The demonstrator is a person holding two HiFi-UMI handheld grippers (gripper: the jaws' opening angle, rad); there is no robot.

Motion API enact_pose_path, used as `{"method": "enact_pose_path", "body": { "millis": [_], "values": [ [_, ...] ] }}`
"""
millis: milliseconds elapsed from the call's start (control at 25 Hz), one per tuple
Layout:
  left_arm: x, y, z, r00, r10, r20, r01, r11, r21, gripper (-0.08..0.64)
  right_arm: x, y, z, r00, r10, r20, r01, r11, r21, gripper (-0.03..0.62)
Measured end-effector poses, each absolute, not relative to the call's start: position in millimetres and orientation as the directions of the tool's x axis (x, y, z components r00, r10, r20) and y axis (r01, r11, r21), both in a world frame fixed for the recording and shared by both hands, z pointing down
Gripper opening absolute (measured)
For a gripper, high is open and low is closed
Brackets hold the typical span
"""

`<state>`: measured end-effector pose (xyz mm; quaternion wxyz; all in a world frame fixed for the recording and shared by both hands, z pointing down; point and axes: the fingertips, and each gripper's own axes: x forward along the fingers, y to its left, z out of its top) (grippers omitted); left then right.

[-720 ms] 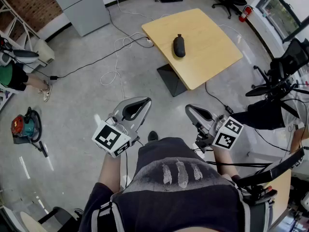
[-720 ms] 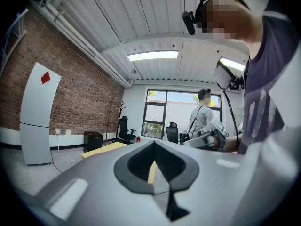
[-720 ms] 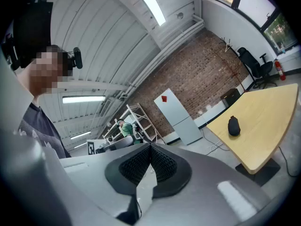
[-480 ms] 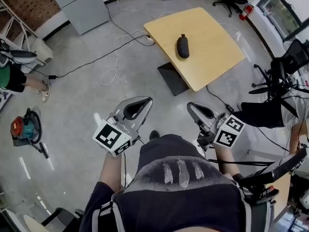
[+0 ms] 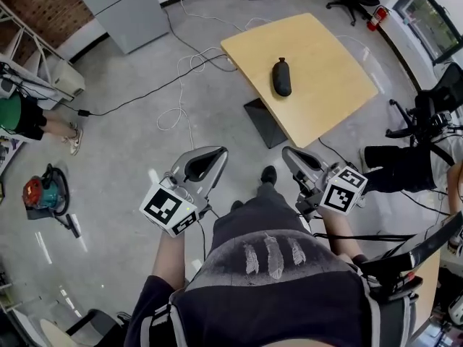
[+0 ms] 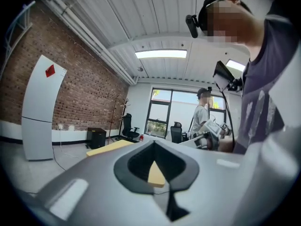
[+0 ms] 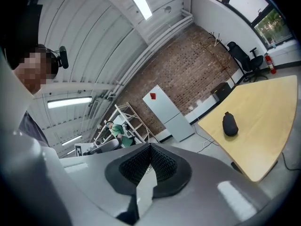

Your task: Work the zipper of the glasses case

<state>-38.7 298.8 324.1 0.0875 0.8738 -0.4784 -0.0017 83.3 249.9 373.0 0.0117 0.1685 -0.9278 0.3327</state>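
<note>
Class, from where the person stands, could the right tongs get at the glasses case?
Probably not yet: the glasses case lies on the table across the floor from the shut right tongs. Nothing blocks the way; stepping closer should do.

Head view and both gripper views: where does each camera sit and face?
Head view: on the person's head, steeply down at floor, wooden table, glasses case; torso, forearms, left gripper, right gripper show.
Left gripper view: on the left gripper, tilted up toward windows, ceiling; shut empty jaws, person's torso show.
Right gripper view: on the right gripper, toward brick wall, wooden table; shut empty jaws show.
Shared: head and right gripper views show the glasses case.
</note>
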Motion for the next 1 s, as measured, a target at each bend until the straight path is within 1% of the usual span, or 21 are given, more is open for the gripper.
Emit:
{"method": "enact_pose_path", "body": {
  "millis": [160,320,600,800,1000],
  "values": [
    [-40.3,263.0,319.1,0.512,-0.852,0.106,-0.856,-0.498,0.138,0.000,78.2,209.5,374.0,-0.951,-0.282,0.126,-0.298,0.729,-0.616,0.002],
    [-27.7,212.2,318.8,0.510,-0.848,0.148,-0.860,-0.494,0.130,0.000,88.6,156.6,375.7,-0.954,-0.283,0.102,-0.280,0.709,-0.647,0.002],
    [8.0,131.0,324.3,0.507,-0.840,0.192,-0.862,-0.489,0.135,0.000,122.9,82.8,398.3,-0.957,-0.255,0.138,-0.278,0.673,-0.685,0.002],
    [18.1,62.3,348.0,0.478,-0.843,0.246,-0.878,-0.457,0.141,0.001,129.3,10.9,423.2,-0.969,-0.200,0.146,-0.244,0.669,-0.702,0.002],
    [18.8,46.7,352.6,0.465,-0.845,0.264,-0.885,-0.438,0.157,0.002,129.0,-9.1,436.0,-0.968,-0.176,0.180,-0.252,0.667,-0.701,0.002]
  ]
}}
